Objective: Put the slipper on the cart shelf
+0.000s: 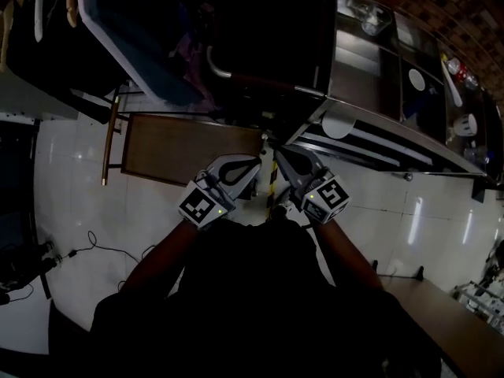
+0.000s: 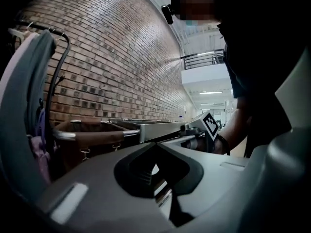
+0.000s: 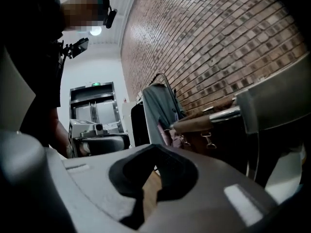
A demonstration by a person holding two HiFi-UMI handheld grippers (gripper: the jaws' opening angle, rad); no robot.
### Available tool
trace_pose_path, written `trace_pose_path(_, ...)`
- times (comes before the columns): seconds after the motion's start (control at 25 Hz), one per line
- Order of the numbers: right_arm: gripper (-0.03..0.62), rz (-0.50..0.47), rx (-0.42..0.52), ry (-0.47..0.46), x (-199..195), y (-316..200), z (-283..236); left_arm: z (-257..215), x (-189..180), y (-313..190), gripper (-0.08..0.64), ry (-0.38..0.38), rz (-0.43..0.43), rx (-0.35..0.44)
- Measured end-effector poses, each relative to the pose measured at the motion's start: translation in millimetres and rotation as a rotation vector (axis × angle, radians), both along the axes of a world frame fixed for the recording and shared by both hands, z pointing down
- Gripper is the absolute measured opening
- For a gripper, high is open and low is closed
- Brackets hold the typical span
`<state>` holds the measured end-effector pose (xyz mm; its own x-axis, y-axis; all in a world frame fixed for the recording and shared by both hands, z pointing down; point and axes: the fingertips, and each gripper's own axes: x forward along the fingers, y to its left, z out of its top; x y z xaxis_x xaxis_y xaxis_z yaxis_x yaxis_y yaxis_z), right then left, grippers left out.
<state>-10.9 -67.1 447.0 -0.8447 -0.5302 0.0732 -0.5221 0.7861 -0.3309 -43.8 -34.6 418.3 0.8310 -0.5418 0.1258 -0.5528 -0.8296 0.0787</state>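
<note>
No slipper shows in any view. In the dim head view both grippers are held close in front of the person, tips near each other. My left gripper [image 1: 252, 166] has its jaws together with nothing between them, as the left gripper view [image 2: 155, 143] also shows. My right gripper [image 1: 279, 154] is shut and empty too, its tips meeting in the right gripper view [image 3: 154, 146]. The metal cart [image 1: 370, 93] with its shelves stands ahead to the right, beyond both grippers. Each gripper view catches the other gripper's marker cube [image 2: 209, 124].
A brown low table [image 1: 185, 148] lies just ahead on the white tiled floor. A brown fabric bin with a metal rim [image 2: 87, 130] stands by the brick wall, beside a rack with a grey garment [image 3: 158, 106]. A cable [image 1: 94, 246] runs along the floor at left.
</note>
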Motion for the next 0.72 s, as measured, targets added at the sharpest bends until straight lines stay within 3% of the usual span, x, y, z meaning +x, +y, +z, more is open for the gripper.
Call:
trace_pose_path(0.4, 0.002, 0.027, 0.067, 0.112, -150.2, 68.5, -22.4, -3.0, -142.1, 48.6, 0.003, 0.05, 0.091, 0.03)
trace_pose_path(0.72, 0.002, 0.091, 0.041, 0.123, -197.7, 101.6, -31.5, -13.3, -189.9, 79.6, 0.003, 0.061, 0.143, 0.029)
